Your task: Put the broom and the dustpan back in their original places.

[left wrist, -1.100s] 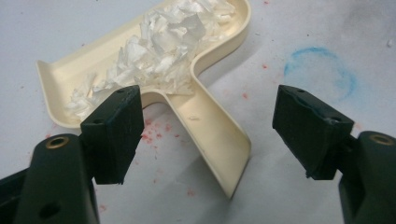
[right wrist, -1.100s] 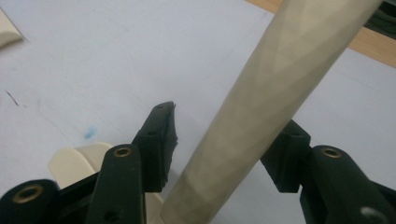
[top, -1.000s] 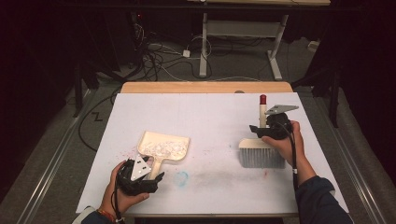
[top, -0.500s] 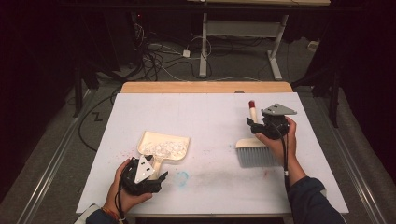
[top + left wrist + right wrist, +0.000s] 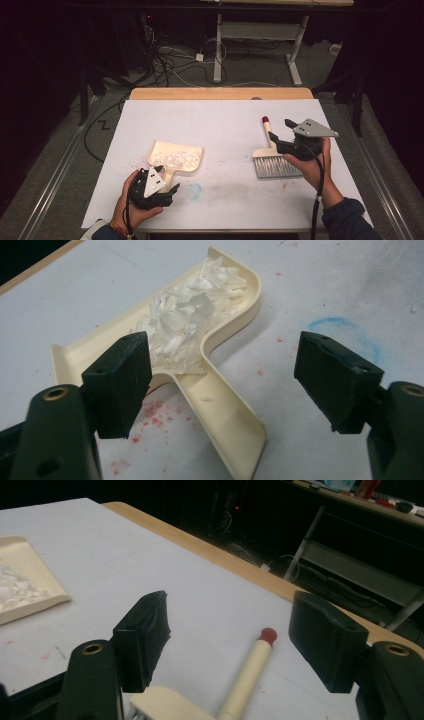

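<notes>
Cream brush lies flat, red-tipped handle pointing toward table's far edge.

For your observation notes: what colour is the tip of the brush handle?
Red, capping the cream brush handle; the tip shows best in the right gripper view.

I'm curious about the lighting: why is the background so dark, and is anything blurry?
High view: the white table is lit, the floor beyond falls into shadow. Left gripper view: the dustpan looks sharp, the near black tongs slightly soft. Right gripper view: the brush handle is soft, the background nearly black.
</notes>
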{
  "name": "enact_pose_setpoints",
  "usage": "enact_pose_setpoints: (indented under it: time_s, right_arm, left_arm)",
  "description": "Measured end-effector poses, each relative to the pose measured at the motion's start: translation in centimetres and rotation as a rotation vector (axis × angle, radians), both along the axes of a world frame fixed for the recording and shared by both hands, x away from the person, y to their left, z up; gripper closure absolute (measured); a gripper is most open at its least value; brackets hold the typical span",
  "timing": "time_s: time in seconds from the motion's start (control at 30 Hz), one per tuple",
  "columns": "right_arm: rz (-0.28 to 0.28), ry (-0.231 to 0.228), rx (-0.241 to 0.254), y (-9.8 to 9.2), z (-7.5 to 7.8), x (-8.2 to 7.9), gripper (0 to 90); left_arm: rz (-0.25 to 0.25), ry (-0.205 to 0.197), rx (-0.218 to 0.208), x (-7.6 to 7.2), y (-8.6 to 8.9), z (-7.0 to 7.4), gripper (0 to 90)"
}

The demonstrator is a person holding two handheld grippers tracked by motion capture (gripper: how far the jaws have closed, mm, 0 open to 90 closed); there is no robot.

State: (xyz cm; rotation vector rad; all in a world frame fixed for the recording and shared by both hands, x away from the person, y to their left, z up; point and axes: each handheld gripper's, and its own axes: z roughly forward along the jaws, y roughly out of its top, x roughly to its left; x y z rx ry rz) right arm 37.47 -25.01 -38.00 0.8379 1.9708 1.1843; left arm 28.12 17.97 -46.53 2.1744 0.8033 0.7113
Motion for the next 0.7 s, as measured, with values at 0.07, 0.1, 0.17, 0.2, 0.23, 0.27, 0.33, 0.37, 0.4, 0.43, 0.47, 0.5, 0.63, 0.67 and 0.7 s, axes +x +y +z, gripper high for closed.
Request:
enact_pose_setpoints:
  time_s: [0.07,0.1,0.17,0.2,0.23,0.27,0.33,0.37,0.4,0.43,0.47,0.5,0.63,0.67,0.7]
  right_arm:
    - [0.016,-0.017,-0.005,-0.2,0.2,-1.0,32.2]
    - [0.026,-0.025,-0.001,-0.3,0.3,-1.4,31.9]
    - [0.042,-0.034,0.014,-0.7,0.4,-2.3,31.5]
    - [0.046,-0.038,0.012,-0.8,0.4,-2.7,31.0]
    - [0.053,-0.041,0.014,-1.0,0.3,-3.1,30.6]
    - [0.054,-0.048,0.013,-1.2,0.2,-3.5,30.5]
    - [0.056,-0.05,0.006,-1.6,-0.2,-4.2,29.7]
    - [0.057,-0.047,0.004,-1.8,-0.4,-4.5,28.9]
    - [0.051,-0.054,-0.004,-2.0,-0.7,-4.9,28.5]
    - [0.044,-0.058,-0.006,-2.3,-1.0,-5.2,27.2]
    - [0.037,-0.061,-0.007,-2.6,-1.3,-5.6,26.1]
    - [0.031,-0.057,-0.002,-2.9,-1.7,-5.9,25.3]
    - [-0.013,-0.041,0.02,-4.0,-4.0,-7.0,21.0]
    - [-0.015,-0.018,0.024,-4.2,-4.7,-7.1,20.0]
    - [-0.017,-0.003,0.007,-4.4,-5.3,-7.3,18.7]
  left_arm:
    - [-0.003,-0.014,-0.006,-0.1,-0.1,0.1,21.8]
    - [-0.007,-0.021,-0.007,-0.2,-0.1,0.2,21.9]
    - [-0.006,-0.03,-0.013,-0.3,0.0,0.3,21.8]
    - [-0.007,-0.033,-0.014,-0.3,0.0,0.3,21.8]
    - [-0.006,-0.033,-0.016,-0.3,0.0,0.3,21.8]
    - [-0.005,-0.032,-0.021,-0.2,0.1,0.3,21.8]
    - [-0.009,-0.035,-0.022,-0.1,0.1,0.3,21.7]
    - [-0.009,-0.038,-0.022,-0.1,0.1,0.3,21.3]
    - [-0.01,-0.041,-0.024,-0.1,0.2,0.3,21.3]
    - [-0.012,-0.043,-0.022,-0.1,0.2,0.3,21.2]
    - [-0.01,-0.045,-0.017,-0.1,0.2,0.3,20.6]
    - [-0.009,-0.046,-0.016,-0.1,0.3,0.3,19.7]
    - [0.001,-0.049,0.004,-0.2,0.5,0.1,18.5]
    - [0.004,-0.05,0.007,-0.2,0.5,0.1,18.5]
    - [0.008,-0.054,0.011,-0.2,0.5,0.1,18.5]
